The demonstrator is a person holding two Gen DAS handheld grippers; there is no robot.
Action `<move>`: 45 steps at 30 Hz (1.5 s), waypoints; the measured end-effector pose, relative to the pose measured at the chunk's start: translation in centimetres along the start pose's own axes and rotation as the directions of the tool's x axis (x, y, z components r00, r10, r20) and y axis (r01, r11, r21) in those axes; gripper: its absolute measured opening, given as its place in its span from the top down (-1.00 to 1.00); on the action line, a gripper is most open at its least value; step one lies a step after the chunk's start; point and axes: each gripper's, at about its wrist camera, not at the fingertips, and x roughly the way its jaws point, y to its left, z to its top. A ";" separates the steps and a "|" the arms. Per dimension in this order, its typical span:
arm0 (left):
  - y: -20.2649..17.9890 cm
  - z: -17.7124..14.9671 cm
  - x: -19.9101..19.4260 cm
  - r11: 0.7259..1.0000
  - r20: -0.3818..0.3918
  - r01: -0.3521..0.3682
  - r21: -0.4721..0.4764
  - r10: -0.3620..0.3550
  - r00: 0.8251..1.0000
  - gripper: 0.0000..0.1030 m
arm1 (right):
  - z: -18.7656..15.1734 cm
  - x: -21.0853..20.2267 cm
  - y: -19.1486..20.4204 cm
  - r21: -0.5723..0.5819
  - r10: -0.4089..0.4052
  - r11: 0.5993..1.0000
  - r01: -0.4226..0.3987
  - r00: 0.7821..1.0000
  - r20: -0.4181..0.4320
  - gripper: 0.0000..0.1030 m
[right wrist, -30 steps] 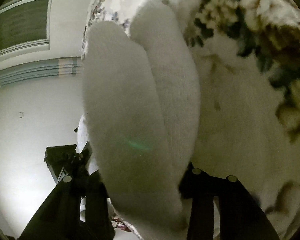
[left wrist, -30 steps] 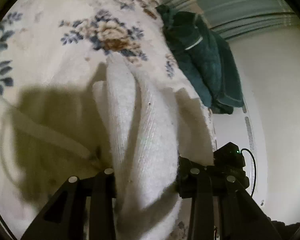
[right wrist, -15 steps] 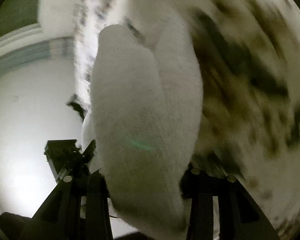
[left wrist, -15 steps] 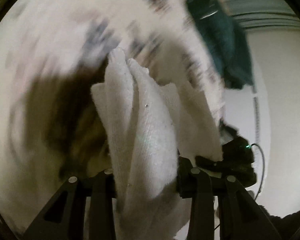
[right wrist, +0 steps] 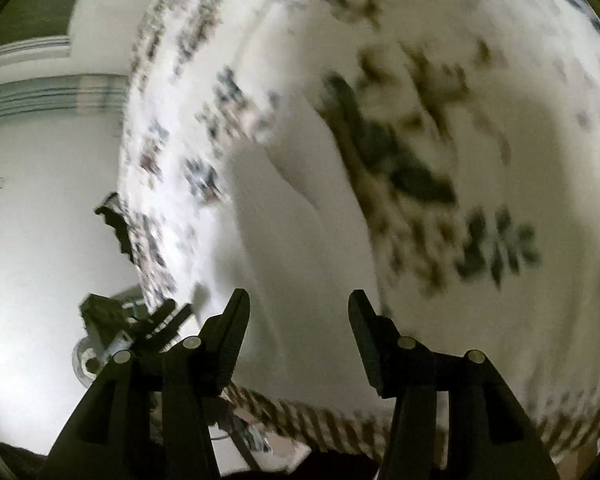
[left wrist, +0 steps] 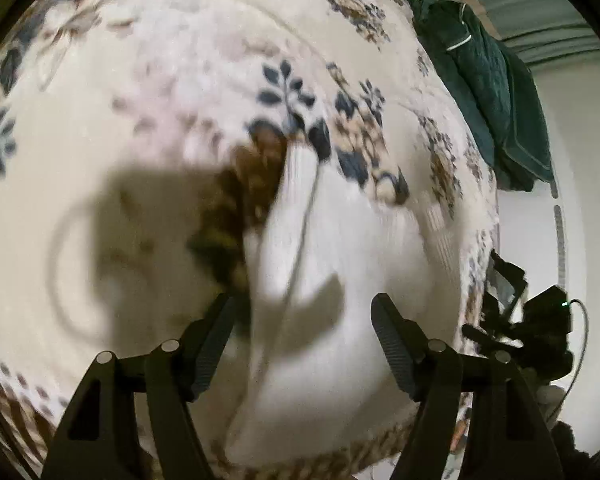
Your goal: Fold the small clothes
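left gripper (left wrist: 302, 312): jaws have just been opening, now spread wide, pads clear of the fabric. the white knit garment (left wrist: 340, 280) lies on the floral blanket (left wrist: 160, 80) between and just beyond the fingers, not pinched. it looks doubled over, with a fold line running away from the gripper; its edges are blurred. gripper shadow falls on the blanket to the left of the garment.

right gripper (right wrist: 298, 312): jaws have also just been opening, spread, nothing pinched. white garment (right wrist: 292, 240) sits on the blanket (right wrist: 500, 120) ahead of the fingers, between their lines; frame is motion-blurred, so fold detail can't be told.

further out in the left wrist view: a dark green cloth (left wrist: 492, 92) piled at the blanket's far right edge, well apart from the garment. beyond it a pale wall (left wrist: 572, 200).
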 end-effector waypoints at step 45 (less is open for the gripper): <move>2.6 8.8 6.0 0.996 0.081 -0.070 -0.053 0.074 0.994 0.94 | 10.3 6.4 0.5 0.036 -0.144 0.989 0.140 0.979 0.147 0.92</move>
